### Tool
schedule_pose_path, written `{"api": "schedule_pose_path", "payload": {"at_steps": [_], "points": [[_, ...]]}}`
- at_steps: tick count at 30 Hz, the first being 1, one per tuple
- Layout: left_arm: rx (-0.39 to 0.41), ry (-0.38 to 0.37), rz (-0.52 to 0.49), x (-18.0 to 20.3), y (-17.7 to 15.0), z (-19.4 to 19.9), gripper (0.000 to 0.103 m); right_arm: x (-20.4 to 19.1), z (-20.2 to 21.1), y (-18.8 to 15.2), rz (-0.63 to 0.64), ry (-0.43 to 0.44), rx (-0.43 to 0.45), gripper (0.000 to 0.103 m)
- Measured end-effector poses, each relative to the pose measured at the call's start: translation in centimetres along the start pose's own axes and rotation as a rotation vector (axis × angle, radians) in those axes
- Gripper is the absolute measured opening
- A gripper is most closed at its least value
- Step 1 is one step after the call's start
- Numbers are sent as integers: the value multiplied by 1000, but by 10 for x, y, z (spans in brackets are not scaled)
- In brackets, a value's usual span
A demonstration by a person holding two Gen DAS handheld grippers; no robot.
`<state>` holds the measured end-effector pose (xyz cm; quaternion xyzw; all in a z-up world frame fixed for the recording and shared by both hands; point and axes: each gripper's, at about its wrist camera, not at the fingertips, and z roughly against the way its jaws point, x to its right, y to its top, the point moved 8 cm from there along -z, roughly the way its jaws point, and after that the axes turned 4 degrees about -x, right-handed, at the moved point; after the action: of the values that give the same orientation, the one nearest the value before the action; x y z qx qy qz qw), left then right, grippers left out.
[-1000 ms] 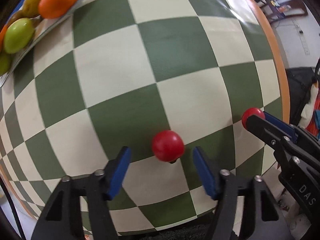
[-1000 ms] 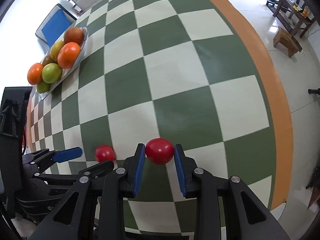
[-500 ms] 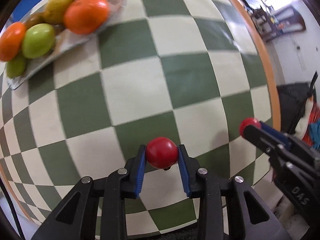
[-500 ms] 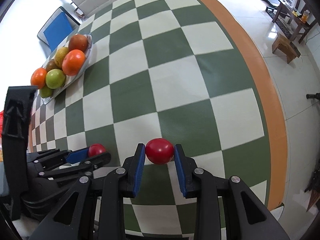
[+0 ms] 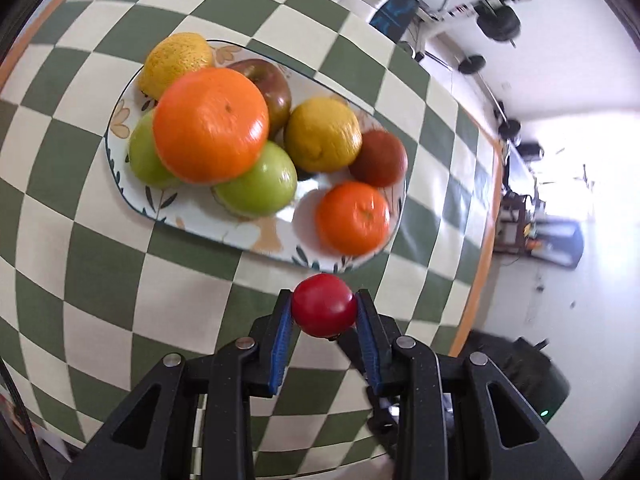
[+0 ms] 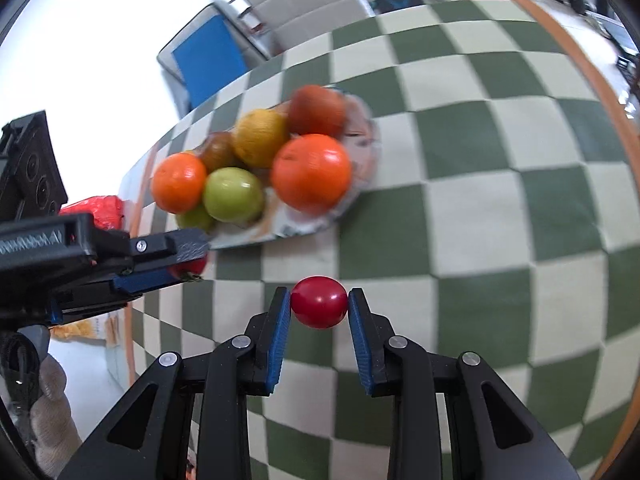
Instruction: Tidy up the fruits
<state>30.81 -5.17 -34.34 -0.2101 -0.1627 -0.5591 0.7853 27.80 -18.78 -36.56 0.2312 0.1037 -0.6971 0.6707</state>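
While tilted steeply down above plate (image 5: 256,236), each hand-held gripper, left (image 5: 324,322) and right (image 6: 319,312), clamps red tomato (image 5: 323,305).

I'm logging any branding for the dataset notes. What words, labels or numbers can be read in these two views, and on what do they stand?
Only one text shows: pale lettering along the black body of the left tool, at the left edge of the right wrist view. It is too blurred to read.
No text shows on the plate, the fruit, the checked cloth or the red tomato in the left tool.
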Motion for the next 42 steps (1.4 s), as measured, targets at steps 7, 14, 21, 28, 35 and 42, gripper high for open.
{"api": "schedule_pose_path", "payload": {"at_steps": [7,14,21,28,35,42], "points": [[-16,-36,64,0,24,-7,28,-27,-35,35,11,38,-9,32],[-14,-15,91,3,47,-15,34,-36,-55,48,1,72,-40,33],[32,85,37,2,51,5,55,-35,-55,45,-21,80,-67,66],[165,385,-140,-21,28,46,90,-20,-7,35,34,-99,-22,89],[244,559,-228,-48,-10,71,92,-9,50,26,109,-333,57,99],[330,546,-270,-34,-41,106,92,-30,97,9,128,-335,118,100]]}}
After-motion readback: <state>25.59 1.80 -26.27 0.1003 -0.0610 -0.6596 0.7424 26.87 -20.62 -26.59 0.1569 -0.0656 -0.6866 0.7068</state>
